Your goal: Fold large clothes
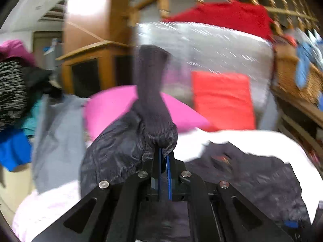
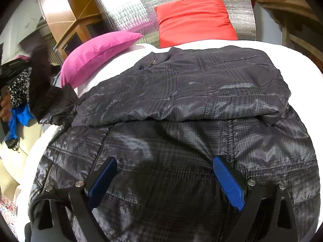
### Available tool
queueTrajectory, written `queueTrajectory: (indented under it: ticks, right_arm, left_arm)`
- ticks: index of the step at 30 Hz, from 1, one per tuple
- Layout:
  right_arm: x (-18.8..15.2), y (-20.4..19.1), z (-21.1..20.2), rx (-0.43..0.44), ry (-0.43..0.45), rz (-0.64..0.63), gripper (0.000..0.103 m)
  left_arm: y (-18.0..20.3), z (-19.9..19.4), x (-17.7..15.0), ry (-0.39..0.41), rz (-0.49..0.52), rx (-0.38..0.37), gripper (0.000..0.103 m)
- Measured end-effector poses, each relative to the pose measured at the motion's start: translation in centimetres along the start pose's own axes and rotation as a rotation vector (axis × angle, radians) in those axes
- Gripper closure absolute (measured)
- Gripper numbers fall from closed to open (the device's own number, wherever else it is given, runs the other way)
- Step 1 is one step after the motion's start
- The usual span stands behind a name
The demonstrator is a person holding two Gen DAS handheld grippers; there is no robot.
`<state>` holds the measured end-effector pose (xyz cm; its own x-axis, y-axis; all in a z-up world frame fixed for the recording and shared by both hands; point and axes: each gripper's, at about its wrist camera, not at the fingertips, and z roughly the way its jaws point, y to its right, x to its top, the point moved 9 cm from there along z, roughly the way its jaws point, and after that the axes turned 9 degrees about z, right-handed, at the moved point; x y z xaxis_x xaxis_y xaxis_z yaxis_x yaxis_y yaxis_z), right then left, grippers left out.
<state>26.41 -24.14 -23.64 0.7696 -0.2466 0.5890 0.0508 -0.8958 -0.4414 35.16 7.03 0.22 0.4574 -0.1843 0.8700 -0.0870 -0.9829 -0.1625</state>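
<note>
Sleeve work is happening now: the left gripper [image 1: 164,151] is clamping its jaws tight on the jacket's sleeve [image 1: 125,145], right where the shiny fabric meets the knit cuff [image 1: 151,76], and the cuff is sticking up past the fingertips in the left wrist view. That whole view is smearing, so the hand is plainly travelling fast with its catch. Over on the other side, the right gripper [image 2: 164,178] is hovering with its blue pads [image 2: 229,183] spread wide, gripping nothing, low above the jacket [image 2: 181,104]. The jacket is lying spread on the white bed [image 2: 292,50], below the pink pillow [image 2: 97,54] and the red pillow [image 2: 193,18]. From the right camera its body is running lengthwise away from the gripper, hem end nearest, collar and zip top [image 2: 153,62] pointing up toward the pillows, while one sleeve is already lying folded across the upper body, its long axis running side to side. The held sleeve is trailing off the jacket's left edge. To do this step well, I'd say the left hand should be carrying the cuff flat across the chest, parallel to that folded sleeve, keeping light tension so the slippery fabric isn't bunching, and letting go only once it's lying smooth. The right gripper looks well placed to be pinning the body down, so the jacket isn't sliding along the sheet behind the pull.
</note>
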Motion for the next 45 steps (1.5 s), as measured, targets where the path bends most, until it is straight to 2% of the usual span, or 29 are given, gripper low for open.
queueTrajectory:
  ticks: [3,5,7,10,13,15,16,17,19,21,23,27,31,32,33,34,35,39,42,45]
  right_arm:
    - [0.1,0.1,-0.1,0.018,0.003,0.014,0.005]
    - [0.1,0.1,-0.1,0.026,0.004,0.020,0.005]
    - [0.1,0.1,-0.1,0.031,0.003,0.024,0.005]
    - [0.2,0.2,-0.1,0.041,0.002,0.031,0.005]
    - [0.3,0.2,-0.1,0.059,-0.005,0.044,0.003]
    - [0.8,0.2,-0.7,0.059,-0.009,0.070,0.004]
    - [1.2,0.1,-1.1,0.073,-0.006,0.097,0.004]
    - [1.9,-0.3,-1.7,0.118,0.000,0.152,0.004]
    - [3.4,-1.8,-2.7,0.221,0.010,0.241,0.004]
    - [5.3,-4.4,-2.4,0.342,-0.025,0.314,0.004]
    - [6.6,-6.4,-0.9,0.424,-0.074,0.398,0.004]
    - [8.5,-8.6,3.7,0.465,-0.132,0.545,0.007]
    - [8.8,-8.4,7.6,0.395,-0.150,0.636,0.019]
    - [8.7,-8.3,8.5,0.369,-0.162,0.642,0.033]
    - [8.7,-8.4,9.2,0.347,-0.175,0.637,0.062]
    - [9.0,-8.2,9.6,0.304,-0.188,0.608,0.079]
    - [9.6,-8.4,9.3,0.253,-0.172,0.550,0.089]
    - [14.1,-10.6,3.8,0.144,-0.012,0.270,0.090]
    - [17.3,-11.8,-0.4,0.095,0.081,0.123,0.090]
    - [19.1,-12.5,-2.4,0.053,0.117,0.034,0.090]
  left_arm:
    - [5.7,1.6,-2.3,-0.063,0.048,-0.075,0.099]
    - [8.9,3.6,-4.7,-0.141,0.076,-0.116,0.098]
    - [11.4,5.8,-7.8,-0.254,0.097,-0.165,0.097]
    - [12.6,6.2,-10.3,-0.324,0.115,-0.184,0.096]
    - [12.2,4.5,-10.8,-0.379,0.102,-0.238,0.084]
    - [11.5,2.5,-11.0,-0.351,0.055,-0.264,0.059]
    - [10.3,1.0,-10.8,-0.313,0.015,-0.268,0.034]
    - [8.7,0.0,-10.9,-0.282,-0.005,-0.260,0.025]
    - [6.6,-2.0,-10.9,-0.207,-0.025,-0.235,0.025]
    - [5.1,-2.4,-11.2,-0.206,-0.052,-0.222,0.025]
    - [3.0,-3.4,-11.8,-0.196,-0.116,-0.221,0.025]
    - [-0.5,-4.2,-13.6,-0.203,-0.214,-0.202,0.025]
    - [-4.1,-4.6,-15.7,-0.219,-0.296,-0.174,0.025]
    - [-4.7,-4.4,-15.9,-0.221,-0.316,-0.171,0.025]
    - [-5.4,-4.3,-16.1,-0.224,-0.348,-0.177,0.025]
    - [-5.9,-4.1,-16.2,-0.225,-0.377,-0.186,0.025]
    - [-6.5,-4.0,-16.2,-0.222,-0.423,-0.201,0.025]
    - [-7.8,-3.2,-16.3,-0.219,-0.632,-0.314,0.025]
    - [-7.2,-1.9,-16.6,-0.248,-0.842,-0.462,0.025]
    - [-5.2,-0.3,-16.4,-0.286,-1.026,-0.609,0.025]
